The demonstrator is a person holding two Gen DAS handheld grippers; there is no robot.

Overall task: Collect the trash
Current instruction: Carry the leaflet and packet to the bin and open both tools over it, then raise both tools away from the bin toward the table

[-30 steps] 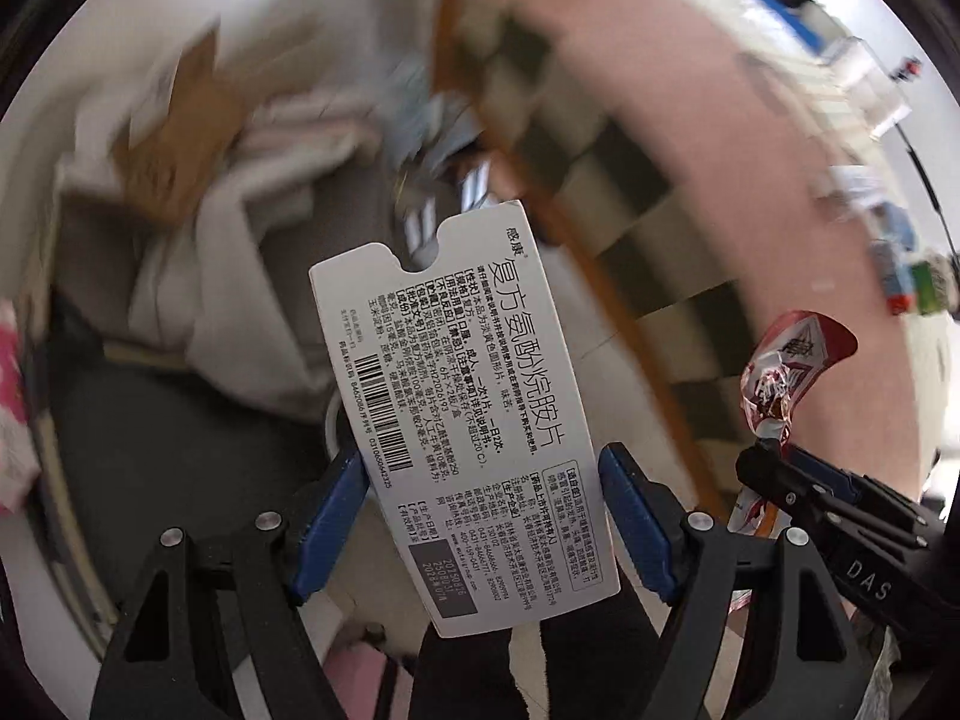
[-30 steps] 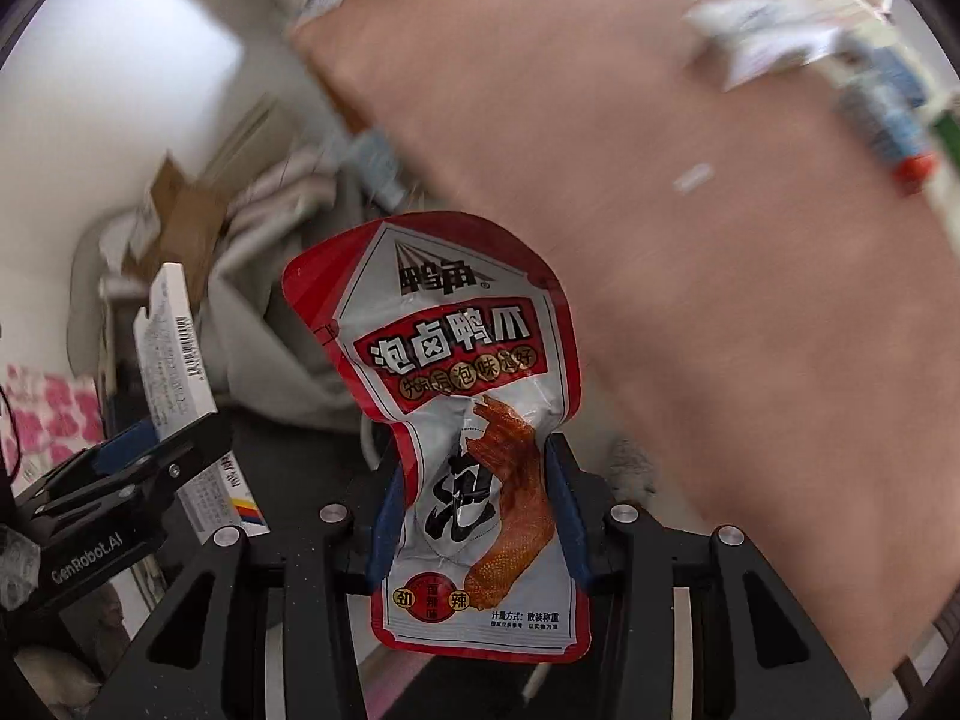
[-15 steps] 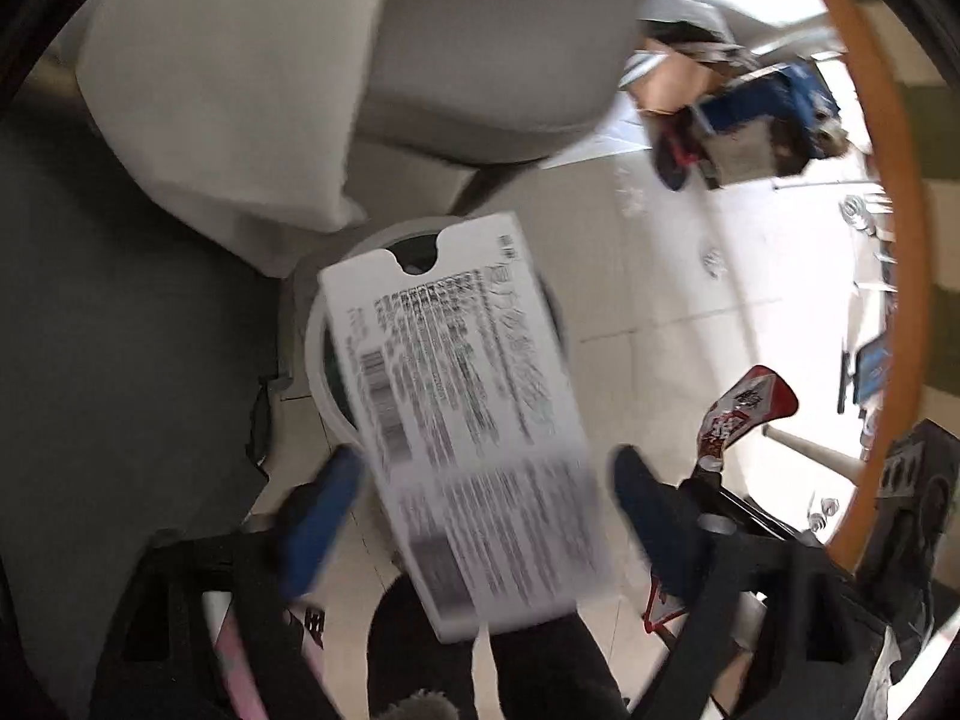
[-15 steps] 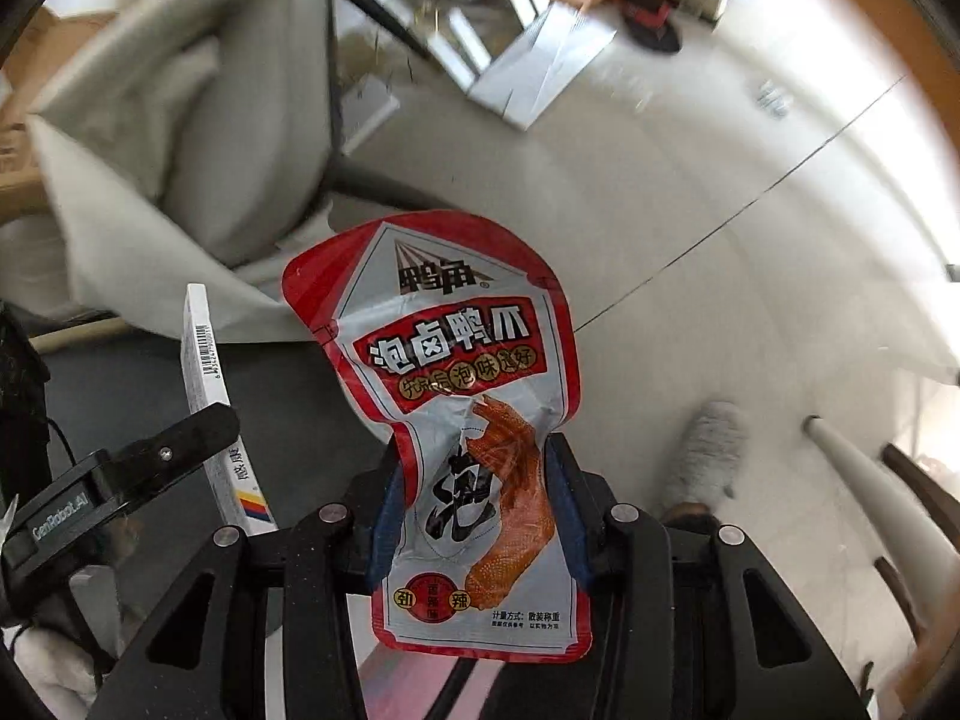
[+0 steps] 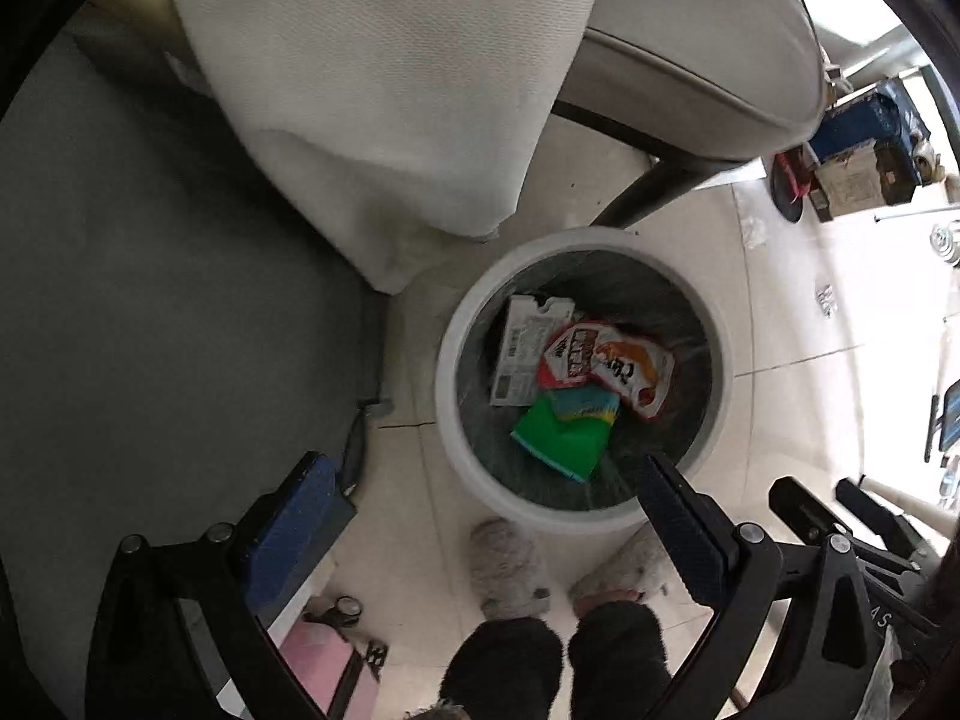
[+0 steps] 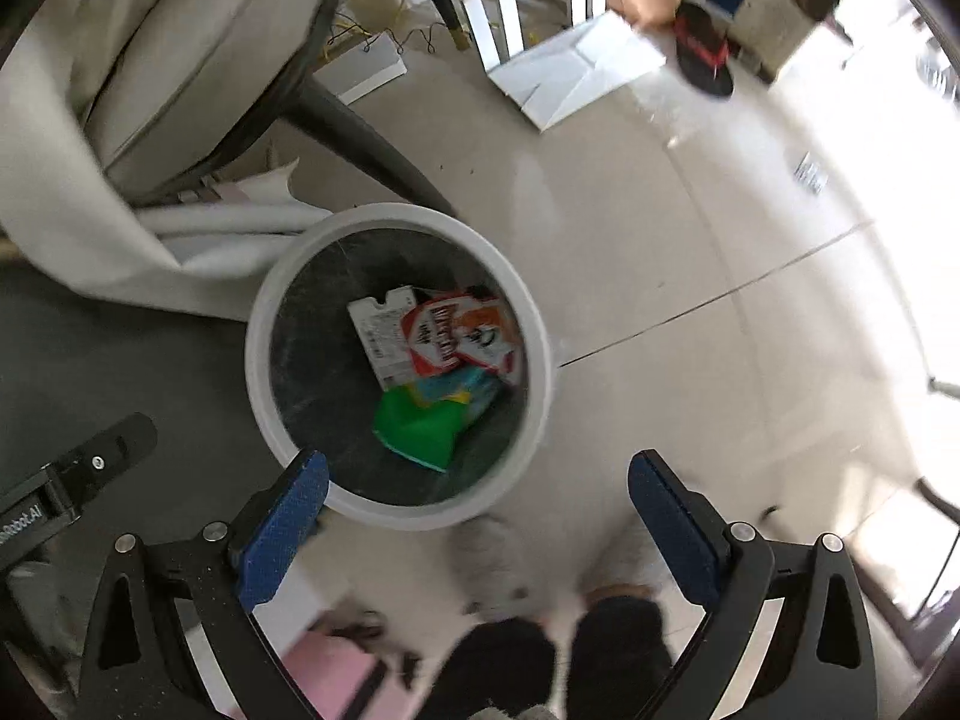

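Note:
A round white trash bin [image 5: 451,438] [image 6: 259,396] with a dark liner stands on the floor below both grippers. Inside lie the white printed card [image 5: 517,354] [image 6: 377,333], the red and white snack pouch [image 5: 612,360] [image 6: 462,336] and a green and blue wrapper [image 5: 561,435] [image 6: 420,426]. My left gripper [image 5: 486,495] hangs over the bin's near rim, jaws wide open with nothing between them. My right gripper [image 6: 480,483] also points down at the near rim; its jaws are opening, wide apart, nothing between them.
A chair with a pale cushion [image 5: 690,42] and draped white cloth [image 5: 384,96] stands behind the bin. A grey rug [image 5: 150,300] lies to the left. The person's dark trouser legs and furry slippers [image 5: 510,564] are just below the bin. Boxes and papers [image 6: 576,72] litter the far floor.
Both grippers dropped down over the bin and opened. The white card left the left gripper and the snack pouch left the right one; both now lie in the bin.

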